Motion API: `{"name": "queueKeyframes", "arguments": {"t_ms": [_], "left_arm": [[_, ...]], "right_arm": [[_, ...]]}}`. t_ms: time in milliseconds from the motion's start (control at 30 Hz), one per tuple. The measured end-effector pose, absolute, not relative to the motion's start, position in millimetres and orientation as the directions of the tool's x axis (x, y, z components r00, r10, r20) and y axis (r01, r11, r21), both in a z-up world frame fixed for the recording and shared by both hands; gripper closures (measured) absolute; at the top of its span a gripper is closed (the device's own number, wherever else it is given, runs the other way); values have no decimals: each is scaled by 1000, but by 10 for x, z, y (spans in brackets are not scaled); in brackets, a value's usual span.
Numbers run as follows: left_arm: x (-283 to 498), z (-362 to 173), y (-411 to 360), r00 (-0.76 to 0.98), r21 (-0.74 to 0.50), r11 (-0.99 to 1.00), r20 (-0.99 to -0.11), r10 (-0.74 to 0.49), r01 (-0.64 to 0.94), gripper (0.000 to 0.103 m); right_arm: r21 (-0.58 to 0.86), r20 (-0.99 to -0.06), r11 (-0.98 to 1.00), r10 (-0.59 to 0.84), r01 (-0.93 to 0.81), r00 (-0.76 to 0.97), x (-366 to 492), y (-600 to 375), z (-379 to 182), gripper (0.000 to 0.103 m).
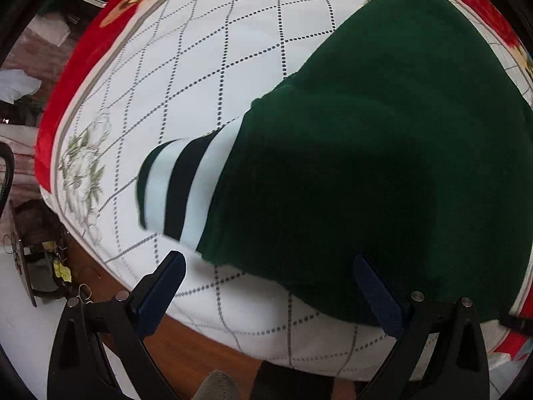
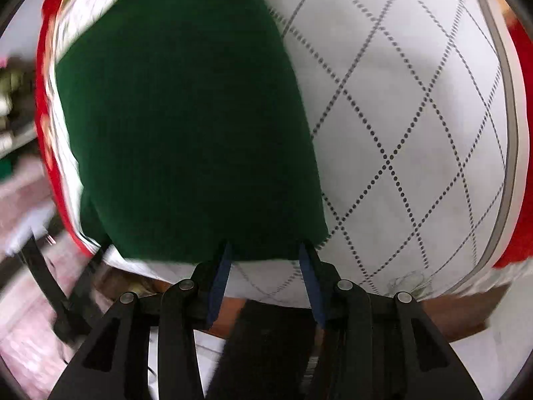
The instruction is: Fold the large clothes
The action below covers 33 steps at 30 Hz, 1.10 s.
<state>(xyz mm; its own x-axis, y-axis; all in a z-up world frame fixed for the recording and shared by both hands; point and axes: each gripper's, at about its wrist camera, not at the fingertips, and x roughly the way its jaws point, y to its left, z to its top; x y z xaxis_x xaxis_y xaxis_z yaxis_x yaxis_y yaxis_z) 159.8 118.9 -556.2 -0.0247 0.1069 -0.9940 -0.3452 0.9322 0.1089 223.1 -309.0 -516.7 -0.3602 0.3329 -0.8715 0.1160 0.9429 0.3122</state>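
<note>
Your left tongs (image 1: 268,268) and right tongs (image 2: 265,253) both stand spread, empty, at the near edge of the green garment (image 1: 383,153) on the bed (image 1: 186,76).

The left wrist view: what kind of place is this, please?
Most likely a bedroom in a home. A dark green garment lies on a white quilted mattress with a red flowered blanket along its edge. Wooden floor and household clutter show beside it.

green garment (image 2: 186,126) blurred, cut off at top edge
</note>
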Motion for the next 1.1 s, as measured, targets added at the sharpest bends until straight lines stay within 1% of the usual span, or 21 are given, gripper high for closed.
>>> {"name": "queueKeyframes", "arguments": {"t_ms": [33, 100, 167, 233, 267, 333, 400, 433, 500, 600, 667, 767, 833, 867, 967, 1033, 1100], "left_arm": [[1618, -5572, 1202, -22, 104, 933, -995, 102, -344, 0], [1636, -5571, 1214, -18, 91, 935, -996, 90, -342, 0], [1634, -5567, 1208, -13, 89, 939, -996, 90, -333, 0], [1627, -5557, 1195, -9, 93, 940, -995, 96, -328, 0], [1630, -5547, 1193, -8, 94, 940, -995, 97, -328, 0], [1629, -5570, 1191, -8, 89, 939, -996, 91, -333, 0], [1623, -5595, 1159, -1, 86, 936, -996, 91, -341, 0], [1604, -5604, 1139, 3, 81, 936, -996, 88, -342, 0], [1582, -5593, 1038, 8, 86, 935, -995, 95, -345, 0], [1559, -5581, 965, 15, 114, 932, -992, 127, -344, 0], [1554, -5566, 952, 12, 122, 929, -991, 135, -349, 0], [1562, -5466, 890, 1, 145, 918, -988, 156, -369, 0], [1502, -5312, 885, 25, 133, 912, -988, 155, -389, 0], [1466, -5214, 865, 42, 124, 907, -987, 154, -402, 0], [1407, -5067, 758, 69, 108, 905, -986, 149, -412, 0], [1425, -5138, 646, 60, 114, 909, -987, 150, -400, 0], [1478, -5309, 558, 29, 130, 911, -988, 154, -391, 0]], "right_arm": [[269, -892, 962, 269, 50, -363, 2172, -3011, -5118, 58], [237, -914, 971, 212, -32, -346, 2088, -2896, -5077, 58], [187, -933, 976, 141, -113, -331, 2040, -2750, -5169, 57], [135, -955, 980, 89, -148, -282, 2031, -2649, -5324, 56], [123, -963, 985, 90, -119, -255, 2043, -2655, -5359, 56], [137, -972, 990, 127, -40, -198, 2030, -2694, -5384, 59], [145, -982, 989, 146, 21, -121, 1987, -2740, -5334, 67], [152, -984, 985, 159, 79, -80, 1965, -2798, -5329, 71], [176, -980, 966, 190, 191, -58, 1948, -2921, -5382, 73], [183, -978, 953, 201, 242, -55, 1948, -2909, -5459, 74], [190, -976, 956, 209, 224, -64, 1946, -2881, -5438, 74], [251, -949, 935, 288, 251, -125, 1901, -2945, -5366, 71], [317, -920, 898, 369, 304, -131, 1824, -3063, -5236, 71], [333, -913, 887, 388, 320, -124, 1799, -3106, -5166, 71], [435, -882, 829, 470, 351, -18, 1771, -3231, -4839, 71], [482, -867, 813, 496, 327, 44, 1847, -3229, -4739, 71], [472, -875, 835, 484, 284, 32, 1980, -3102, -4821, 71]]}}
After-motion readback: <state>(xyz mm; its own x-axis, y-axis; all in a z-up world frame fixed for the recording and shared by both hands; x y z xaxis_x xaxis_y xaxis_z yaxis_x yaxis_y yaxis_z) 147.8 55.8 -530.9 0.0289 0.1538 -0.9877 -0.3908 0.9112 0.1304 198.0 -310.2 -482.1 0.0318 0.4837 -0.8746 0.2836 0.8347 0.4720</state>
